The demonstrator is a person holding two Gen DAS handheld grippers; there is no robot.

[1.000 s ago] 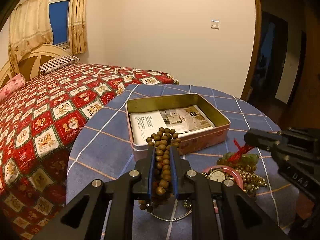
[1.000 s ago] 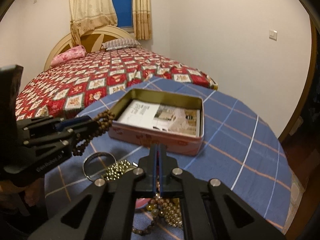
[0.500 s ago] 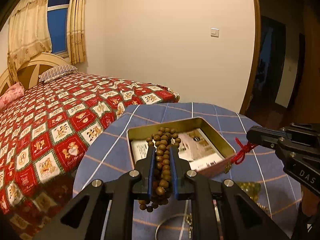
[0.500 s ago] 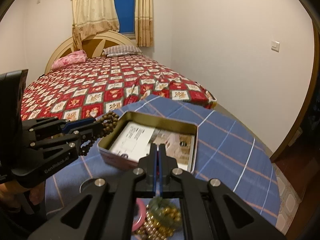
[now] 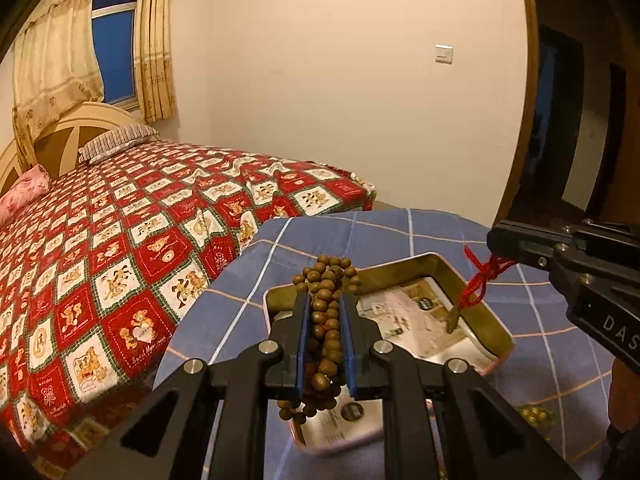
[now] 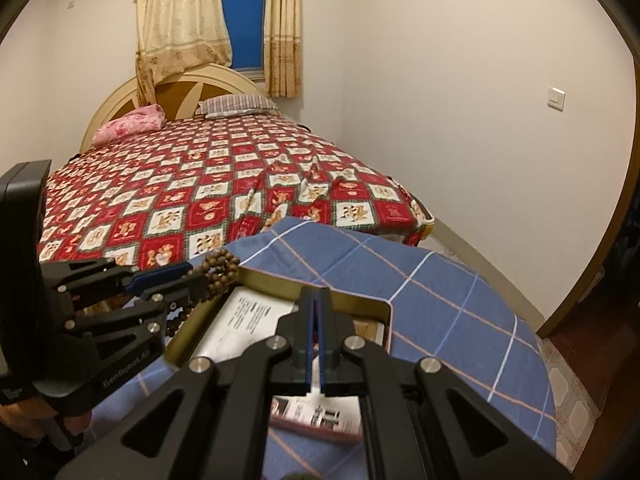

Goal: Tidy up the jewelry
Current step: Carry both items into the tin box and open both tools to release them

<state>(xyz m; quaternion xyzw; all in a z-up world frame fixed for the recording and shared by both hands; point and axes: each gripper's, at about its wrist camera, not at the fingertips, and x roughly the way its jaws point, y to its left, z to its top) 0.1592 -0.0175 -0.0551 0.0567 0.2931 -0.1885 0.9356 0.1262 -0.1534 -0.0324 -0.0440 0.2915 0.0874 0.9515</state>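
Observation:
My left gripper (image 5: 325, 300) is shut on a brown wooden bead bracelet (image 5: 326, 320), whose loops bulge out ahead of and below the pads. It hangs over the left part of the open pink tin box (image 5: 494, 326), which has printed paper inside. From the right comes my right gripper (image 5: 494, 240), shut on a red cord (image 5: 478, 280) that dangles over the tin's right side. A small dim piece hangs at the cord's end. The right wrist view shows the right gripper (image 6: 316, 300) above the tin (image 6: 280, 280) and the left gripper (image 6: 188, 276) with the beads (image 6: 220, 266) at its left rim.
The tin sits on a round table under a blue checked cloth (image 5: 440, 236). Gold beads (image 5: 534, 414) lie on the cloth near the tin's right corner. A bed with a red patterned cover (image 5: 140, 220) is close behind on the left, and a dark doorway (image 5: 572, 120) on the right.
Both grippers have moved forward and slightly up with their loads and now hang over the tin. The watch and the ring on the cloth have slid out of view.

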